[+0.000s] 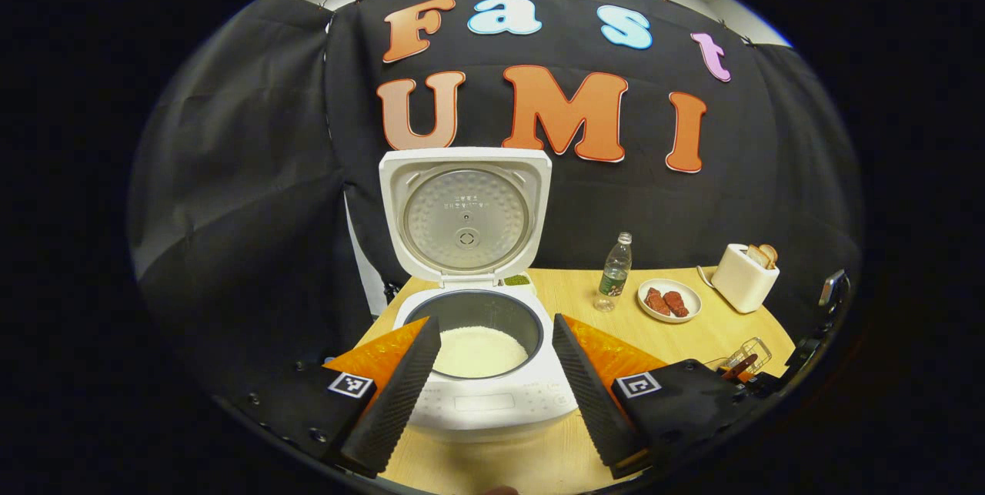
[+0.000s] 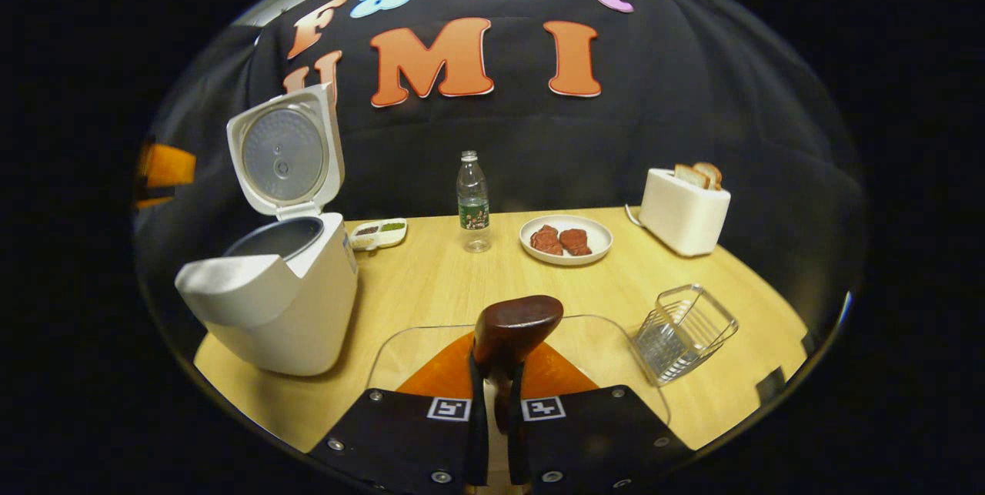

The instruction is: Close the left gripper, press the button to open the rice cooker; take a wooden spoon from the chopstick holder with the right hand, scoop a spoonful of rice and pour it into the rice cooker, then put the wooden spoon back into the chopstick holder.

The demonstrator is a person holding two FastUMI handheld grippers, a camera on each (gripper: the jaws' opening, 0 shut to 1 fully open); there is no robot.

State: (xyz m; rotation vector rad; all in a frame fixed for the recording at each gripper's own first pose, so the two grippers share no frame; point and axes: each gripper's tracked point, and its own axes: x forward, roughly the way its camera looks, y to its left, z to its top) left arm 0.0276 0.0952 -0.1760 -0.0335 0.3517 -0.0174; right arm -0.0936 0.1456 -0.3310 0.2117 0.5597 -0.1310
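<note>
Rice cooker [image 1: 485, 372] stands at the table's [image 1: 562, 302] left end with its lid [image 1: 465, 212] swung fully upright, white rice [image 1: 480, 351] lying in the dark inner pot. In the left gripper view, the left gripper [image 1: 496, 360] hangs just before the cooker, its fingers spread wide apart to either side of the pot's mouth, pinching nothing. In the right gripper view, the right gripper [image 2: 496, 391] is clamped on the handle of the wooden spoon [image 2: 514, 328], whose dark bowl rises above the fingertips. A wire chopstick holder [image 2: 683, 332] sits tilted just right of it. Farther back are a water bottle [image 2: 473, 202], a plate of meat [image 2: 565, 239] and a toaster [image 2: 684, 210] holding bread.
</note>
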